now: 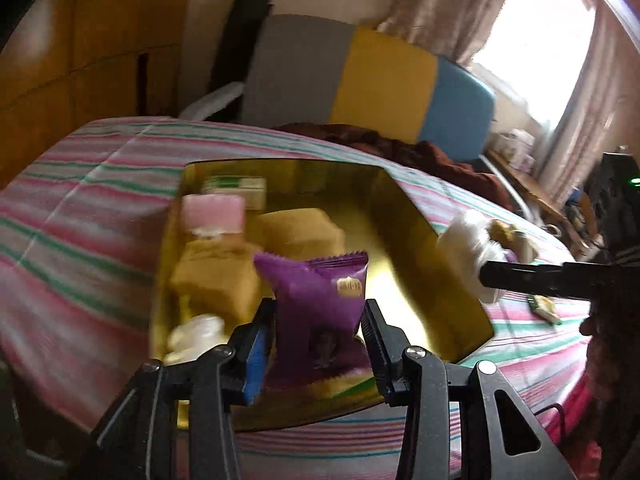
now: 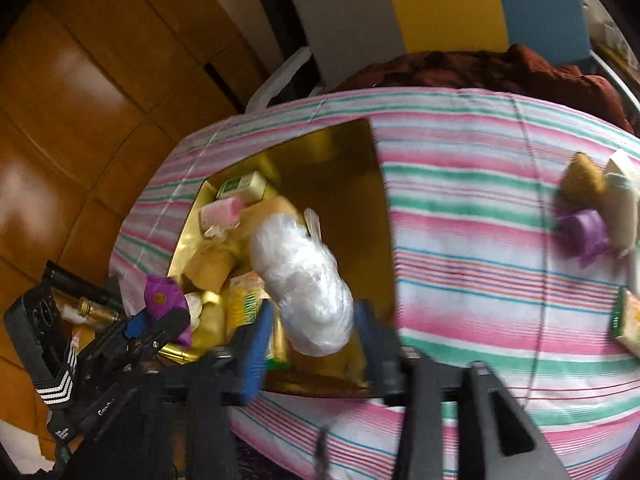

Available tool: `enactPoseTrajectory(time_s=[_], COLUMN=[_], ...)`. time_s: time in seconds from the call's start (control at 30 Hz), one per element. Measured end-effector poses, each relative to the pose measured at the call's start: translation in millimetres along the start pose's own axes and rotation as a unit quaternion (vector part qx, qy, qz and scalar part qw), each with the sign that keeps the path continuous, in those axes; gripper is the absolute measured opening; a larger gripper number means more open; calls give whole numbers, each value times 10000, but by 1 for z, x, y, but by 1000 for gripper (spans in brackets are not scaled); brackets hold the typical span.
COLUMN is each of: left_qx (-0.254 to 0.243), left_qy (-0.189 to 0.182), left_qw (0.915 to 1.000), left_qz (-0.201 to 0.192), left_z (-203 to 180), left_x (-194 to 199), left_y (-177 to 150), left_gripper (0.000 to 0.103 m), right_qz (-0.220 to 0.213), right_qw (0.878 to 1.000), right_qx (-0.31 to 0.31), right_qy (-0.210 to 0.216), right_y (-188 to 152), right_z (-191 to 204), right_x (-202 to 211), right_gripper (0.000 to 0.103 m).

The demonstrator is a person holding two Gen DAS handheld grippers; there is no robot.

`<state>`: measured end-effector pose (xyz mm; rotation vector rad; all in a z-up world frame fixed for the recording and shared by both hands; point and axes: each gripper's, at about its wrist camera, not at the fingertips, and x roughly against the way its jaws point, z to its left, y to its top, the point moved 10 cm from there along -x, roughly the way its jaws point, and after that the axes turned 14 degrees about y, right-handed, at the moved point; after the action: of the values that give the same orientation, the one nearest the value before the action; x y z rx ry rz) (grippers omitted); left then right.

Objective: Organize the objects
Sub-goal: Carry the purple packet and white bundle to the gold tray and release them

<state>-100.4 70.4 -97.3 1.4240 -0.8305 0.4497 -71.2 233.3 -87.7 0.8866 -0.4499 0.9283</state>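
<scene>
Both grippers were black plastic: the left gripper (image 1: 320, 332) wore blue pads (image 1: 256, 356), silver screws and ribbed fingers; the right gripper (image 2: 316, 340) matched, with white chevron markings at eight o'clock.

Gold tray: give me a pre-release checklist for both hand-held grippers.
1. Left hand-held gripper grips purple packet: ok.
2. Purple packet over gold tray: ok.
3. Right hand-held gripper holds white plastic-wrapped bundle: ok.
4. Bundle over the tray: ok.
5. Free tray floor at its right side: ok.
6. Snacks still on the striped cloth: not ok, several remain.
</scene>
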Motion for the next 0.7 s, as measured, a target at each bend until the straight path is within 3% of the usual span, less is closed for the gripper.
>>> enactPoseTrajectory(time_s=[0.07,0.3,0.47,0.57,0.7], left_qx=[68,113,71,20,25], left_qy=[131,460,606,692,777], left_qw=[9999,9987,9971,9959,9951], left_qz=[-16,-185,-459,-582,-606], left_z=[11,28,23,19,18], left_x=[0,9,18,24,26], left_y=[-2,1,8,10,9], left_gripper=[53,56,74,78,82], right_qz=[39,88,-84,-177,-333], right_qw=[10000,9995,9932,9889,9845], right_qx=[70,211,792,1004,1151], right_qy=[-30,-233,-850,-1078,-1283], right_y=[-5,-20,-26,-28,-28], right_z=[5,9,18,21,21], right_x=[-2,-8,-7,-7,-5], right_gripper=[57,57,63,75,80])
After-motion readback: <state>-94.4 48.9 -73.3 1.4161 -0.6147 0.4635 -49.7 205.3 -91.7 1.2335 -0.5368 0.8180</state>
